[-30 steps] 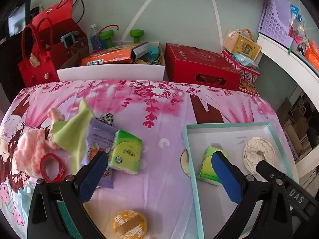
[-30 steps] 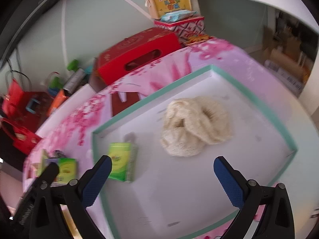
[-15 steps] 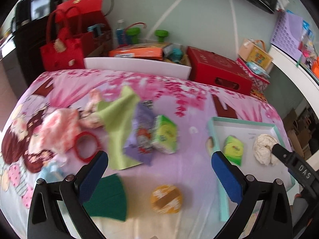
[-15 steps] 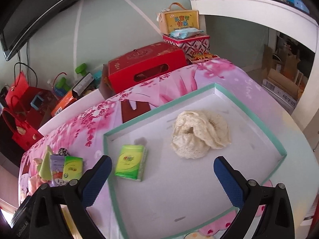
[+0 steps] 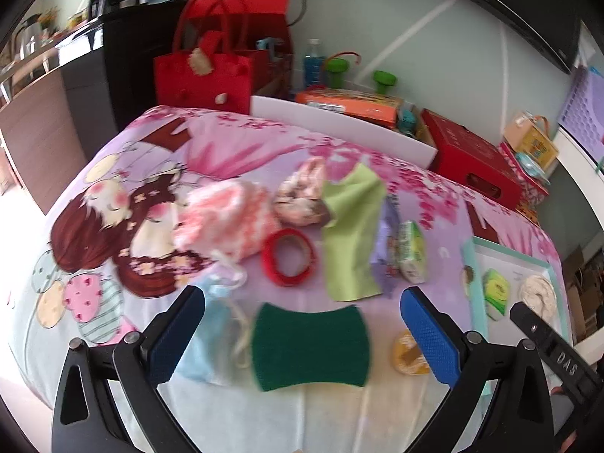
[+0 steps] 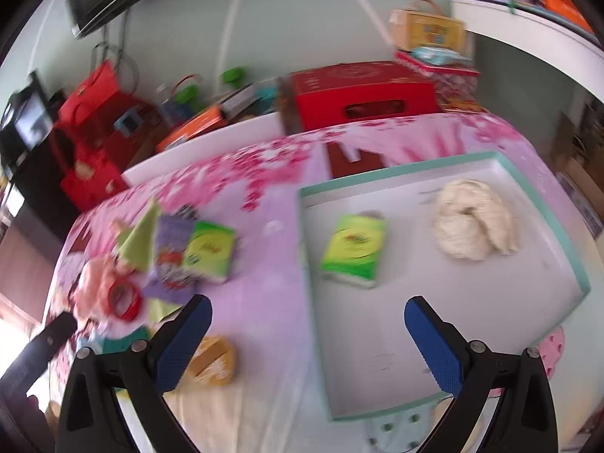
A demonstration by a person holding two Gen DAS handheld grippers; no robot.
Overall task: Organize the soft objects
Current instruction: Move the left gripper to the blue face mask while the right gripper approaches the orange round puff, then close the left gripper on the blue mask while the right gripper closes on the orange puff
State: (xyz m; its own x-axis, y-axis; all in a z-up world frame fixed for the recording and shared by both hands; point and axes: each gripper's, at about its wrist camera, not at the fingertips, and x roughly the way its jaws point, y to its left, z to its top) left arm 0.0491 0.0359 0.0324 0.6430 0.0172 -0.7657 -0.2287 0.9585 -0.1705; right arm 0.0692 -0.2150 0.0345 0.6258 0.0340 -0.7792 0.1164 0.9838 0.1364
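Left gripper (image 5: 302,332), jaws spread and empty, hovers over the green scouring pad (image 5: 310,345), its long axis spanning jaw to jaw; right gripper (image 6: 307,339), also spread, sits farther off.

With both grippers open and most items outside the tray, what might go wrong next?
1. The left gripper frames the dark green sponge, but a drawstring lies close and might snag.
2. The red tape ring sits among the soft items and might be sorted into the tray by mistake.

Left tool (image 5: 302,336) jaws spread wide, empty, right tool (image 6: 307,339) likewise
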